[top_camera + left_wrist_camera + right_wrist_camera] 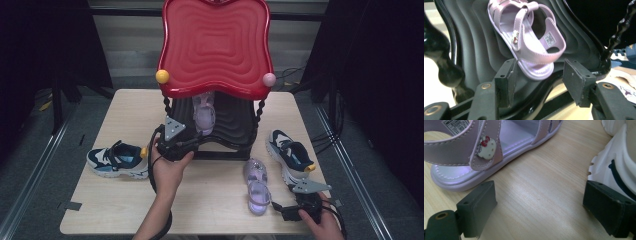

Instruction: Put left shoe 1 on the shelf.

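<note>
A pale pink sandal (204,112) lies tilted on the black lower shelf (235,125) of a shoe rack with a red top (216,45). My left gripper (196,141) reaches in at that shelf. In the left gripper view the sandal's (529,37) heel sits between the tips of my left gripper (540,75), which is open, with a gap at the right pad. A second pink sandal (257,185) lies on the table. My right gripper (292,207) rests near the front right edge. Its view shows my right gripper (541,195) open over bare wood between that sandal (474,152) and a sneaker (616,165).
A navy and white sneaker (117,159) lies on the table left of the rack; its mate (290,155) lies to the right. A yellow ball (162,76) and a pink ball (269,79) mark the red top's corners. Twisted black posts (616,37) hold the shelves.
</note>
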The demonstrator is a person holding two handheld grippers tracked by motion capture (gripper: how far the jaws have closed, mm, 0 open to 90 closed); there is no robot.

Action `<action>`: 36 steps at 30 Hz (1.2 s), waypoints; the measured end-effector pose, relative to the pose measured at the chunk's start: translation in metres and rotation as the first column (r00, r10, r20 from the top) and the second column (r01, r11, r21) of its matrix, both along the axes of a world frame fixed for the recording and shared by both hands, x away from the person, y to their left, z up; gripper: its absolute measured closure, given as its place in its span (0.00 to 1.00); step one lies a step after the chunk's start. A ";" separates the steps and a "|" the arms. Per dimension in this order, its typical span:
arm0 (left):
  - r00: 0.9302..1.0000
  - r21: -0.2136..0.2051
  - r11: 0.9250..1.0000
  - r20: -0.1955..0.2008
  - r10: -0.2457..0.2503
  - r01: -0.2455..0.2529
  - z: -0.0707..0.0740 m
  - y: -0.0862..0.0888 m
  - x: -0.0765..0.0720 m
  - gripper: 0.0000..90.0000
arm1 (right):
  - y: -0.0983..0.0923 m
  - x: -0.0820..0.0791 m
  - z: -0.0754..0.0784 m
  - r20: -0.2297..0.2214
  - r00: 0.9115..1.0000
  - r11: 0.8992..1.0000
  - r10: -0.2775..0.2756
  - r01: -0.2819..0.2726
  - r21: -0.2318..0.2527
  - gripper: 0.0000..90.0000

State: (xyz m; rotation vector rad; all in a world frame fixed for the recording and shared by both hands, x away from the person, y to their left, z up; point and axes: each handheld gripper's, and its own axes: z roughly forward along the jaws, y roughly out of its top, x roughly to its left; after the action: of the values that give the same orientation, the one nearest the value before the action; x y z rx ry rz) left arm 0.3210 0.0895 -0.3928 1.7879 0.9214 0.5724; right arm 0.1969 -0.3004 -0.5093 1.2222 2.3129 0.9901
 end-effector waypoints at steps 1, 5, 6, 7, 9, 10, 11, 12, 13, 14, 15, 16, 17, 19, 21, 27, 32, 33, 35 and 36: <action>1.000 -0.001 1.000 -0.003 -0.011 0.011 -0.001 0.001 -0.001 0.47 | 0.000 0.000 0.000 0.000 1.000 1.000 -0.001 0.001 -0.001 0.12; 0.999 0.017 0.999 -0.027 -0.043 0.043 -0.004 0.006 -0.004 0.45 | 0.000 0.000 0.000 0.000 1.000 1.000 -0.001 0.001 0.000 0.12; 0.998 0.018 0.999 -0.032 -0.047 0.047 -0.005 0.007 -0.005 0.45 | 0.000 0.000 0.000 0.000 1.000 1.000 -0.001 0.001 0.000 0.12; 0.998 0.019 0.998 -0.034 -0.052 0.052 -0.007 0.009 -0.006 0.45 | 0.000 0.000 0.000 0.000 1.000 1.000 -0.001 0.001 0.000 0.12; 0.997 0.016 0.998 -0.044 -0.059 0.060 -0.010 0.011 -0.007 0.43 | 0.000 0.000 0.000 0.000 1.000 1.000 -0.002 0.002 0.000 0.12; 0.996 0.014 0.998 -0.052 -0.068 0.069 -0.012 0.012 -0.008 0.43 | 0.000 0.000 0.000 0.000 1.000 1.000 -0.002 0.002 0.000 0.12; 0.995 0.018 0.997 -0.060 -0.076 0.077 -0.013 0.014 -0.008 0.42 | 0.000 0.000 0.000 0.000 1.000 1.000 -0.001 0.001 0.000 0.12; 0.995 0.008 0.997 -0.064 -0.078 0.079 -0.015 0.014 -0.010 0.41 | 0.000 0.000 0.000 0.000 1.000 1.000 -0.001 0.001 0.000 0.12; 0.994 0.008 0.997 -0.067 -0.082 0.083 -0.016 0.015 -0.011 0.41 | 0.000 0.000 0.000 0.000 1.000 1.000 -0.001 0.001 0.000 0.12; 0.994 0.010 0.996 -0.067 -0.090 0.091 -0.017 0.016 -0.011 0.40 | 0.000 0.000 0.000 0.000 1.000 1.000 -0.001 0.001 0.000 0.12; 0.993 0.010 0.995 -0.073 -0.097 0.098 -0.018 0.018 -0.012 0.40 | 0.000 0.000 0.000 0.000 1.000 1.000 -0.001 0.001 -0.001 0.12; 0.992 0.009 0.995 -0.078 -0.096 0.097 -0.019 0.018 -0.013 0.39 | 0.000 0.000 0.000 0.000 1.000 1.000 -0.001 0.001 -0.001 0.12; 0.991 0.009 0.994 -0.084 -0.104 0.105 -0.021 0.019 -0.014 0.38 | 0.000 0.000 0.000 0.000 1.000 1.000 -0.001 0.001 0.000 0.12; 0.988 0.001 0.992 -0.097 -0.122 0.123 -0.024 0.020 -0.016 0.37 | 0.000 0.000 0.000 0.000 1.000 1.000 -0.001 0.001 -0.001 0.12; 0.984 0.011 0.990 -0.119 -0.135 0.137 -0.027 0.022 -0.017 0.36 | 0.000 0.000 0.000 0.000 1.000 1.000 -0.001 0.001 -0.001 0.12; 0.979 0.029 0.987 -0.137 -0.154 0.159 -0.036 0.025 -0.022 0.34 | 0.000 0.000 0.000 0.000 1.000 1.000 -0.001 0.001 -0.001 0.12; 0.972 0.028 0.981 -0.148 -0.185 0.191 -0.044 0.026 -0.025 0.33 | 0.000 0.000 0.000 0.000 1.000 1.000 -0.001 0.001 -0.001 0.12; 0.970 0.033 0.980 -0.153 -0.190 0.197 -0.046 0.026 -0.026 0.33 | 0.000 0.000 0.000 0.000 1.000 1.000 -0.001 0.001 -0.001 0.12; 0.966 0.036 0.976 -0.161 -0.204 0.213 -0.050 0.026 -0.027 0.32 | 0.000 0.000 0.000 0.000 1.000 1.000 -0.001 0.001 0.000 0.12; 0.964 0.035 0.975 -0.166 -0.210 0.218 -0.052 0.026 -0.028 0.32 | 0.000 0.000 0.000 0.000 1.000 1.000 -0.001 0.001 0.000 0.12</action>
State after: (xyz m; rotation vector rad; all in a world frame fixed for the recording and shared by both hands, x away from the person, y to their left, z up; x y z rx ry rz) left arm 0.2932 0.1158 -0.4449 1.9743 0.8127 0.3205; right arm 0.1969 -0.3004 -0.5092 1.2230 2.3120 0.9892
